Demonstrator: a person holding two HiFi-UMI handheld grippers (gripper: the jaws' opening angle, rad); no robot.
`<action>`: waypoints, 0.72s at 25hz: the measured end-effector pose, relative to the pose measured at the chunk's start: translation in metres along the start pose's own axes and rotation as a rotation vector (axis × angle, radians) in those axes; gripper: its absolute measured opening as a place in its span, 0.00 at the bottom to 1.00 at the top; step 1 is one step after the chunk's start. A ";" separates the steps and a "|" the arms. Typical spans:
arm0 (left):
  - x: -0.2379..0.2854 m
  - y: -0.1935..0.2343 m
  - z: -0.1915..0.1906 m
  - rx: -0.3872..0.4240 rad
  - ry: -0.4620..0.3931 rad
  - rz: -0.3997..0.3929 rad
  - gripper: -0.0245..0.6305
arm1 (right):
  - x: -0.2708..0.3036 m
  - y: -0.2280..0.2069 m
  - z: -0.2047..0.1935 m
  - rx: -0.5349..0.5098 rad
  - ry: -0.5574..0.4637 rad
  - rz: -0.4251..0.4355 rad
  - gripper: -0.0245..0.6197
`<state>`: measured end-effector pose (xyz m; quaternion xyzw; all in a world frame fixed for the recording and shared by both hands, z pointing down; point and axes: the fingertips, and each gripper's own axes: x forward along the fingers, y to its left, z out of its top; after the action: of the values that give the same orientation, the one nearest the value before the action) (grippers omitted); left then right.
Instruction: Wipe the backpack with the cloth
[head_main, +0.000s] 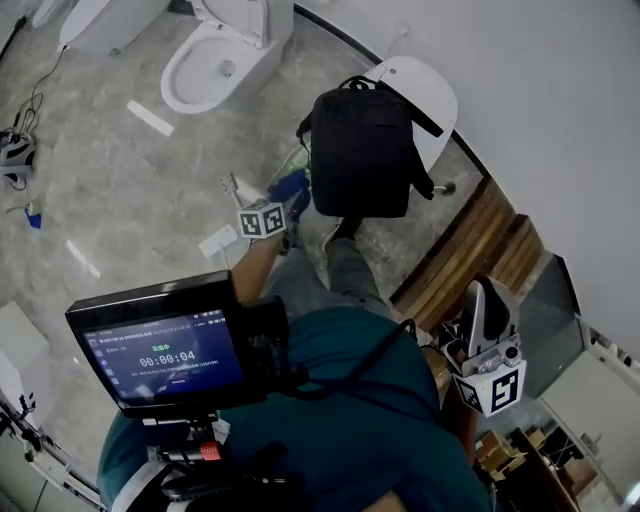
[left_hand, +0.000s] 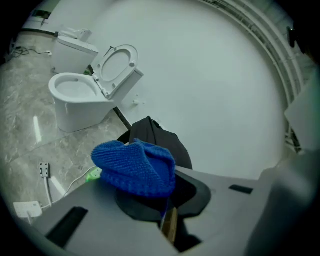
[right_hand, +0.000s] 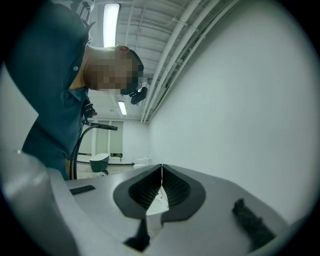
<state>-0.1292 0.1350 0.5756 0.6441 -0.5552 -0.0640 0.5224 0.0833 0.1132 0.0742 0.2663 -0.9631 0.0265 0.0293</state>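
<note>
The backpack (head_main: 362, 150) is one plain black fabric bag, boxy with rounded corners and a grab loop on top. It sits on a round white seat (head_main: 428, 84) close to the curved white wall, in the far middle of the head view.

Just left of it is the single cloth (left_hand: 135, 167), a chunky bright blue knit, bunched into a soft lump. The left gripper (left_hand: 162, 200) is pinching it, with the knit flopped over the dark jaw pads so the tips are mostly buried. From that gripper's view the bag pokes up right behind the cloth, but I can't tell if they're touching.

The right gripper (right_hand: 161, 180) is way off to the near right by the person's side. Its ribbed black jaws are pressed together with nothing in them, pointing along the bare wall.

The floor (head_main: 130, 180) is glossy grey marble-look stuff. One white glazed toilet (head_main: 215, 60) with its lid up stands at the far left, with a second white fixture (head_main: 100, 20) further left. Slatted wooden steps (head_main: 475, 250) run along the right. A dark screen (head_main: 160, 345) sits near, at the person's chest.
</note>
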 end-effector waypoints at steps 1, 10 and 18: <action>0.006 0.003 -0.002 -0.024 -0.010 0.010 0.09 | 0.015 -0.010 -0.002 -0.011 0.008 0.045 0.04; 0.068 0.071 -0.046 -0.243 -0.144 0.131 0.09 | 0.135 -0.060 -0.078 0.011 0.133 0.277 0.04; 0.110 0.080 -0.035 -0.432 -0.311 0.003 0.09 | 0.200 -0.034 -0.162 0.044 0.273 0.406 0.04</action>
<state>-0.1169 0.0834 0.7056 0.4991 -0.6031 -0.2786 0.5564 -0.0638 -0.0075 0.2512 0.0616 -0.9832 0.0886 0.1473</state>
